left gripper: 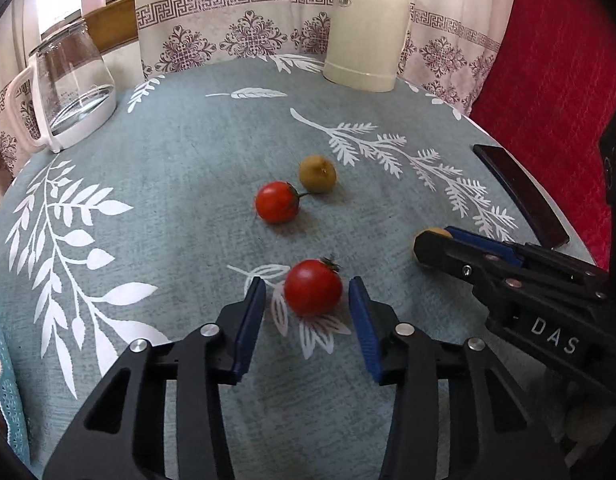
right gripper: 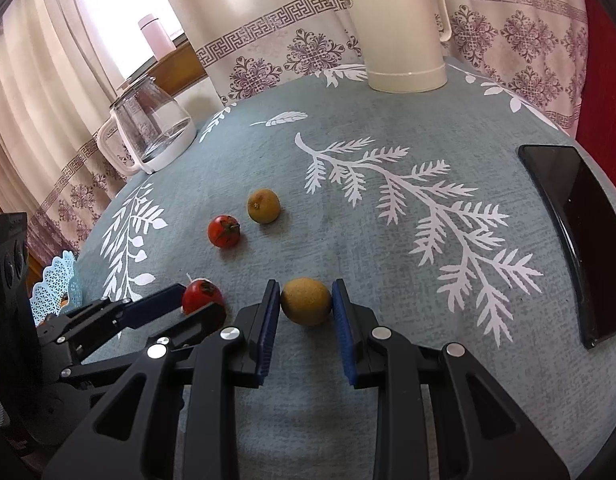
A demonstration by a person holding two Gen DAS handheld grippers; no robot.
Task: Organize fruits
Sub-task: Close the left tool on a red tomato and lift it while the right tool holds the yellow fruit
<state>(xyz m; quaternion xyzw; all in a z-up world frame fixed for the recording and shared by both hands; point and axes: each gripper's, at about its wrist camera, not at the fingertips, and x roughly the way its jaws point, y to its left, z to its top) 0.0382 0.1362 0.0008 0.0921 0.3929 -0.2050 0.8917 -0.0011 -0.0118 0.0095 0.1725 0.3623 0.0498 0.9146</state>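
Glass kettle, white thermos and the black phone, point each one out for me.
Glass kettle point(left gripper: 74, 80), left wrist view, on its glass body.
White thermos point(right gripper: 399, 28), right wrist view, mid body.
Black phone point(right gripper: 575, 236), right wrist view, screen centre.

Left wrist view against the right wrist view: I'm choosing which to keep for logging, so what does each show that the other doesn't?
Only the left wrist view shows the left tool head-on, open around the near tomato. Only the right wrist view shows the right tool closed against a brown fruit, a pale blue basket at the table edge, and the thermos handle. Both share the far tomato, the second brown fruit, glass kettle, white thermos and dark phone.
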